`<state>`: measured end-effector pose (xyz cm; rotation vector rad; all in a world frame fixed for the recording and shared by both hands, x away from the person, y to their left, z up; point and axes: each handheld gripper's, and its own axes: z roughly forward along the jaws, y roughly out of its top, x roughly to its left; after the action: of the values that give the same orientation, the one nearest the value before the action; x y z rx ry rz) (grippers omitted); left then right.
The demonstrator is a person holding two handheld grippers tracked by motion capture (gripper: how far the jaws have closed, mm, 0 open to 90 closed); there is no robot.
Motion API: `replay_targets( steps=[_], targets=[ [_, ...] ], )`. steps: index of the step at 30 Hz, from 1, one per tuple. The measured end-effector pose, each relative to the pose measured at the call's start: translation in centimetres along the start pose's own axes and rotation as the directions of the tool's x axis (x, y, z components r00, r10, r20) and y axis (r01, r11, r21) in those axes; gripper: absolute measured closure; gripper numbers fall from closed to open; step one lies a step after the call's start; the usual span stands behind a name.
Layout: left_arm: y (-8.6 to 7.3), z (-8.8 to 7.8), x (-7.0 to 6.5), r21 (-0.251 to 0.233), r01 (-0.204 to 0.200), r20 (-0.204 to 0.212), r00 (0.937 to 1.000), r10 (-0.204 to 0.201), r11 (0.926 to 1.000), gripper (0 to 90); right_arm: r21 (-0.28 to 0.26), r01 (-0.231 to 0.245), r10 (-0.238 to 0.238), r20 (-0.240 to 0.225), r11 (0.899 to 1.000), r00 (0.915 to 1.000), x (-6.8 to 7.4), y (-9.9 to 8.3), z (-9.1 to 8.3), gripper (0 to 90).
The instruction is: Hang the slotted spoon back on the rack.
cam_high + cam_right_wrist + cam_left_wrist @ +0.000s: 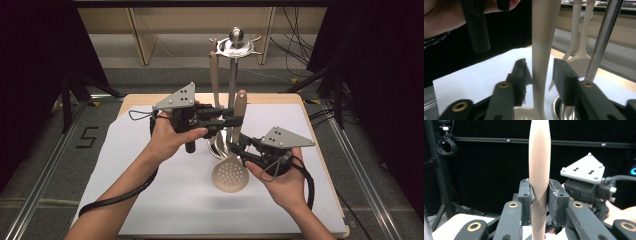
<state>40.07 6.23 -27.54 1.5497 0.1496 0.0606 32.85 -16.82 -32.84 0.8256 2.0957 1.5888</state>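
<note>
A beige slotted skimmer (230, 175) stands nearly upright beside the metal utensil stand (233, 75), its round holed head low over the white sheet. My left gripper (239, 119) is shut on the skimmer's handle near the top; in the left gripper view the pads (553, 195) press the handle (539, 157) from both sides. My right gripper (236, 150) is lower down at the neck. In the right gripper view its jaws stand open around the handle (544, 50), with a gap on each side.
The stand has a star-shaped top (235, 45), a steel pole (604, 37) and a shiny base dish (219, 145). Another beige utensil (215, 75) hangs from it, just behind my left gripper. A white sheet (150, 170) covers the wooden table (320, 145).
</note>
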Motion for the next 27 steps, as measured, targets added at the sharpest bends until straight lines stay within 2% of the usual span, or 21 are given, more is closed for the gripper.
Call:
replay_targets(
  steps=[2, 5, 7, 9, 10, 12, 13, 18, 20, 22, 25, 26, 27],
  targets=[
    [0.2, 0.0, 0.3, -0.001, 0.0, -0.004, 1.0, 0.0, 1.0, 73.3, -0.005, 0.012, -0.012, 0.001, 1.0, 0.9999, -0.4, -0.4, -0.4, 57.4],
    [0.4, 0.3, 0.9, 0.01, -0.007, -0.009, 0.9999, 0.007, 0.9999, 73.3, -0.014, -0.006, 0.006, 0.003, 1.0, 1.0, -1.0, -1.1, -1.3, 54.5],
    [0.4, 0.4, 1.2, 0.013, -0.003, -0.009, 1.0, 0.003, 0.9999, 73.3, -0.032, -0.027, 0.027, -0.005, 0.999, 0.9996, -1.7, -1.7, -2.2, 52.3],
    [0.5, 0.5, 1.4, 0.018, -0.009, -0.014, 0.9999, 0.009, 0.9998, 73.3, -0.059, -0.028, 0.028, 0.004, 0.998, 0.9996, -2.2, -2.1, -2.8, 51.7],
    [0.5, 0.5, 1.5, 0.019, -0.01, -0.018, 0.9998, 0.01, 0.9998, 73.3, -0.079, -0.031, 0.032, 0.012, 0.996, 0.9994, -2.5, -2.3, -3.1, 51.3],
    [0.4, 0.5, 1.6, 0.023, -0.014, -0.027, 0.9995, 0.015, 0.9996, 73.3, -0.086, -0.073, 0.075, 0.026, 0.994, 0.9968, -2.9, -2.6, -3.8, 51.1],
    [0.4, 0.5, 1.7, 0.026, -0.015, -0.033, 0.9993, 0.016, 0.9996, 73.3, -0.089, -0.068, 0.073, 0.058, 0.994, 0.9957, -3.3, -2.6, -4.1, 51.1],
    [0.3, 0.2, 2.1, 0.035, -0.015, -0.049, 0.9986, 0.016, 0.9993, 73.4, -0.082, -0.114, 0.124, 0.136, 0.99, 0.9829, -5.2, -3.4, -4.9, 52.9],
    [0.3, 0.1, 2.2, 0.038, -0.018, -0.055, 0.9983, 0.02, 0.9991, 73.4, -0.078, -0.104, 0.115, 0.162, 0.992, 0.9801, -5.9, -3.7, -5.0, 53.3],
    [0.4, 0.1, 2.3, 0.04, -0.019, -0.059, 0.998, 0.021, 0.999, 73.4, -0.076, -0.112, 0.123, 0.166, 0.991, 0.9784, -6.1, -3.8, -5.0, 53.3],
    [0.6, 0.0, 2.3, 0.04, -0.022, -0.063, 0.9977, 0.025, 0.999, 73.4, -0.081, -0.099, 0.112, 0.177, 0.992, 0.9778, -6.3, -3.8, -5.0, 53.4],
    [0.7, 0.0, 2.2, 0.038, -0.021, -0.065, 0.9976, 0.024, 0.999, 73.4, -0.078, -0.124, 0.135, 0.173, 0.989, 0.9755, -6.1, -3.8, -5.0, 53.4],
    [0.7, 0.0, 2.2, 0.037, -0.019, -0.065, 0.9977, 0.021, 0.9992, 73.4, -0.076, -0.128, 0.139, 0.171, 0.989, 0.9754, -6.1, -3.7, -5.0, 53.4]
  ],
)
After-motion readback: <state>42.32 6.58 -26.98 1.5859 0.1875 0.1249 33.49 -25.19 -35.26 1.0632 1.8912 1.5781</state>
